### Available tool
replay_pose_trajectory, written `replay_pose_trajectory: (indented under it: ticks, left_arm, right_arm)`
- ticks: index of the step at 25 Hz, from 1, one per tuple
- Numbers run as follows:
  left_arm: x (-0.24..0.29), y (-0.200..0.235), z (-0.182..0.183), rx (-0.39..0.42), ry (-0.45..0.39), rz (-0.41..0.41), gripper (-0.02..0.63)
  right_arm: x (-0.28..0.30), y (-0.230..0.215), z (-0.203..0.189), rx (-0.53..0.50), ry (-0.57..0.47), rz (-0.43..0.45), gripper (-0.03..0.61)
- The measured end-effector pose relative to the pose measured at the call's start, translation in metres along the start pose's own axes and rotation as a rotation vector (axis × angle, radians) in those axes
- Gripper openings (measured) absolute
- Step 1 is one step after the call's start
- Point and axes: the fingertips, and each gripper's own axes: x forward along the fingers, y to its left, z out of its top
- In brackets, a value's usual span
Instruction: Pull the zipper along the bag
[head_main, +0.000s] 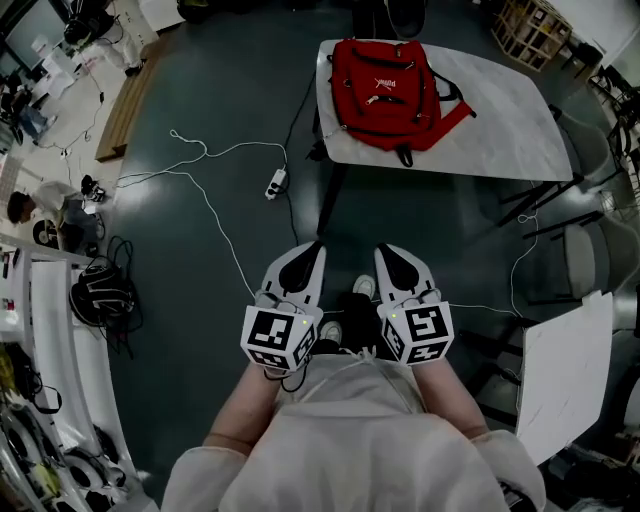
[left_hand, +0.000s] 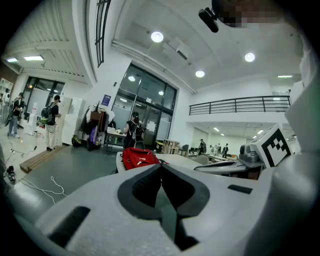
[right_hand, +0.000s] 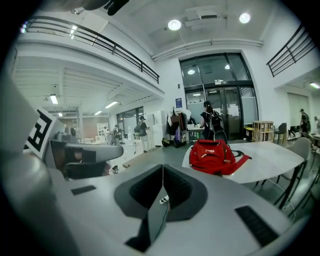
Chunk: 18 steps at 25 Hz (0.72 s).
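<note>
A red backpack (head_main: 386, 90) lies flat on a white table (head_main: 500, 120) far ahead of me, seen also as the red backpack (left_hand: 139, 158) in the left gripper view and the red backpack (right_hand: 214, 156) in the right gripper view. My left gripper (head_main: 313, 247) and right gripper (head_main: 386, 251) are held side by side close to the person's body, well short of the table, both pointing toward it. Both are shut, jaws meeting at the tips, with nothing between them.
A white cable (head_main: 215, 200) and a power strip (head_main: 275, 183) lie on the dark floor between me and the table. Chairs (head_main: 590, 150) stand at the table's right. A white board (head_main: 565, 370) leans at the right. Benches with gear (head_main: 60, 290) line the left.
</note>
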Motion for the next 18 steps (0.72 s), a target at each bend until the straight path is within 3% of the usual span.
replay_pose_trajectory:
  ticks: [10,18]
  left_arm:
    - [0.072,0.059,-0.001,-0.005,0.041,0.062,0.02]
    - [0.179,0.098,0.024,-0.027,0.057,0.095,0.02]
  right_arm:
    - [0.091,-0.043,0.012,0.011,0.026,0.042,0.028]
    - [0.178,-0.116,0.046,-0.002,0.047,0.088,0.028]
